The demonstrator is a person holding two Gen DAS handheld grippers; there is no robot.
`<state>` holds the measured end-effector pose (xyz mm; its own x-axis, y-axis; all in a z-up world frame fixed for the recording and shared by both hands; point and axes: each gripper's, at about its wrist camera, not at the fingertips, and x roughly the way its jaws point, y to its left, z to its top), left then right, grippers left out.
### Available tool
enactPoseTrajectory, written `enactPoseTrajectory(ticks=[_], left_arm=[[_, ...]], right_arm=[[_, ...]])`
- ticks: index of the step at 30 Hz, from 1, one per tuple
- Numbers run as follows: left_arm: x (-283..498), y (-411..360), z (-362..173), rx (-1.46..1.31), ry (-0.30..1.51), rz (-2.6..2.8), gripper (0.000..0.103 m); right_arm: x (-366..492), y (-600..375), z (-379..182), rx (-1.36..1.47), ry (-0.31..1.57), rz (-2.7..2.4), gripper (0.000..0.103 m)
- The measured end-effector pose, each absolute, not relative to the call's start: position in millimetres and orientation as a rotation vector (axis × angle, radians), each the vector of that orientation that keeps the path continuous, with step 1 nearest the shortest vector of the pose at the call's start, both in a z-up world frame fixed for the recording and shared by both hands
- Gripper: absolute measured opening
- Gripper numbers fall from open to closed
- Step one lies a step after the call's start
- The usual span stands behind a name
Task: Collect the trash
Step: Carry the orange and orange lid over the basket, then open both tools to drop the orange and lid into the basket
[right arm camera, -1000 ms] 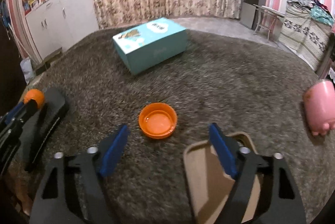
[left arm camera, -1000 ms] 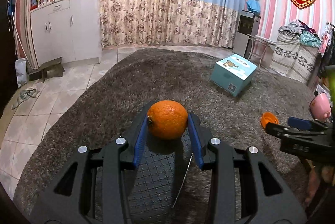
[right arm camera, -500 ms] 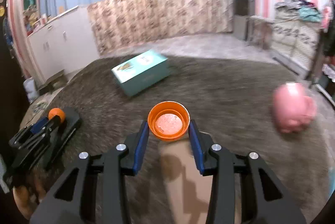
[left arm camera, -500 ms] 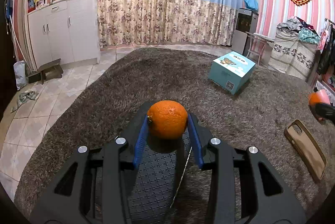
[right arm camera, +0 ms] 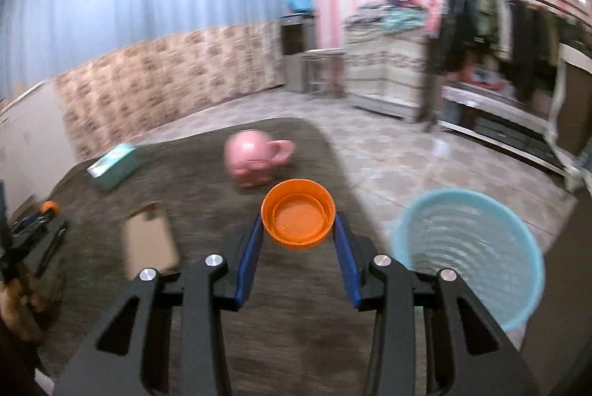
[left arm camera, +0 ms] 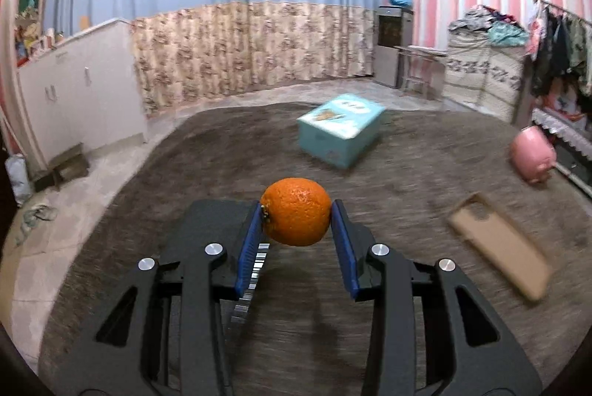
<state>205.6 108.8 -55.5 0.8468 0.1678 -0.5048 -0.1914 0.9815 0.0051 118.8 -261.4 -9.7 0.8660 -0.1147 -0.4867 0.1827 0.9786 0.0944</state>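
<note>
- Gripping an orange: left gripper, above the carpet.
- Right gripper: clamped on an orange cap, raised beside the blue bin.
- Carpet: teal box, pink mug.

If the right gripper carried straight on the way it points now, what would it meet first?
Probably the pink mug lying on the carpet, just beyond the orange lid held in the right gripper; blur leaves depth uncertain.
</note>
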Motion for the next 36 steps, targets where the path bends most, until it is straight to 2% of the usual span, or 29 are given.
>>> enactPoseTrajectory(ticks=[9, 18, 36], left_arm=[[191.9, -20.5, -3.0, 0.027, 0.428, -0.063, 0.037], [203.7, -161.3, 8.9, 0.060, 0.408, -0.330, 0.037], [218.9, -354.8, -39.2, 0.152, 0.520, -0.659, 0.037]], right_arm=[[113.0, -332.4, -29.8, 0.172, 0.515, -0.302, 0.039], [104.8, -385.1, -36.6, 0.208, 0.522, -0.383, 0.039], [91.1, -480.6, -69.4, 0.350, 0.554, -0.554, 0.039]])
